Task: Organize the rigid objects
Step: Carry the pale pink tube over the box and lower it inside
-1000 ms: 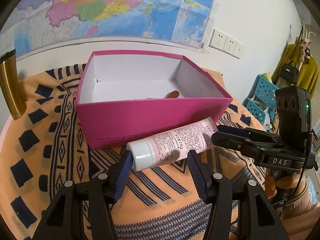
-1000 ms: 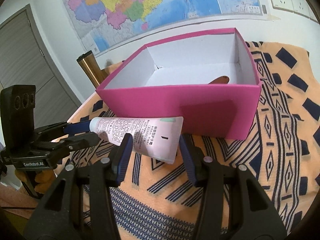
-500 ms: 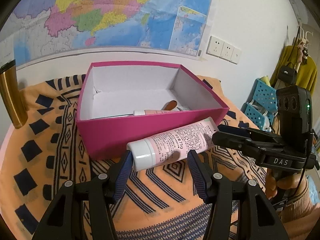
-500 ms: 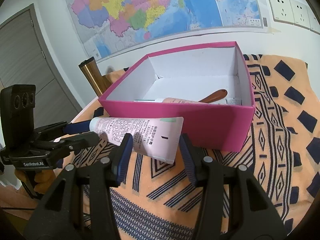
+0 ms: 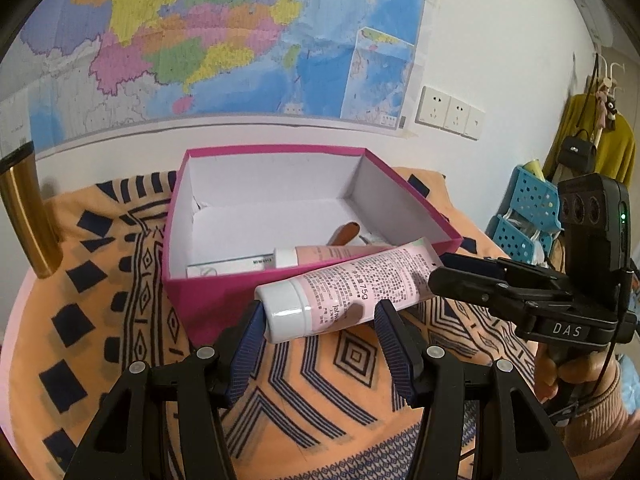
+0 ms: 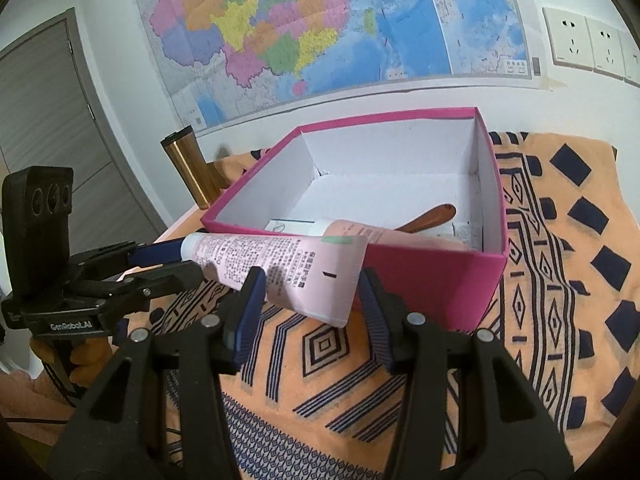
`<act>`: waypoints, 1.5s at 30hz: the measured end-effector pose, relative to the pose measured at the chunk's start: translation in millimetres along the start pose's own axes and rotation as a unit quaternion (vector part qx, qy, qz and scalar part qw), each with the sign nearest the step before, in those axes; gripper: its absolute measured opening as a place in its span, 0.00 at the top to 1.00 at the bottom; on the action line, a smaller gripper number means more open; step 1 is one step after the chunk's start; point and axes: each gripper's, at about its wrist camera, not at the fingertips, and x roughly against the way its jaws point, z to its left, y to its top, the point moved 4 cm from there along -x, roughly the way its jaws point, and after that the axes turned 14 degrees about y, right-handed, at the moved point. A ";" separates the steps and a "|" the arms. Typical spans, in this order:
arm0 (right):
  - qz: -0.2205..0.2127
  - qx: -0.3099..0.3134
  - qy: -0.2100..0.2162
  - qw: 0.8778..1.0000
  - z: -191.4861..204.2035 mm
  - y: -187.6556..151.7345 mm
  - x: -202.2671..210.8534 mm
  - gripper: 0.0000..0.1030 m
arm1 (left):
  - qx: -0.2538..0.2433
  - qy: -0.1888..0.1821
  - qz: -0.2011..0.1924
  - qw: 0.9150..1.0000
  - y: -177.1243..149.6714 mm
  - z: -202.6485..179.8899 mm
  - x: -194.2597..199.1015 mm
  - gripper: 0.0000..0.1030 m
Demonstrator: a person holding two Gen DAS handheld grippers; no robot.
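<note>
Now both grippers clamp one tube (image 5: 352, 284) before the box (image 5: 408, 196).
Uneven lift could snag the rim, twisting it loose.

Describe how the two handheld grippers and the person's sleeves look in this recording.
Both are black plastic handheld grippers with angular fingers, silver pivot screws and ribbed dark-blue pads. The right gripper carries a boxy black camera block with round lenses and a lit green light, white "DAS" lettering and a thin black cable. The left gripper is marked "GenRobot.AI". The hand gripping the right one wears a peach ribbed knit sleeve.
</note>
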 end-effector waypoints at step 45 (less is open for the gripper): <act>0.008 0.009 -0.001 1.000 -23.6 39.5 -35.0 0.50 | 0.000 0.050 0.000 0.999 41.7 21.1 -46.0 0.45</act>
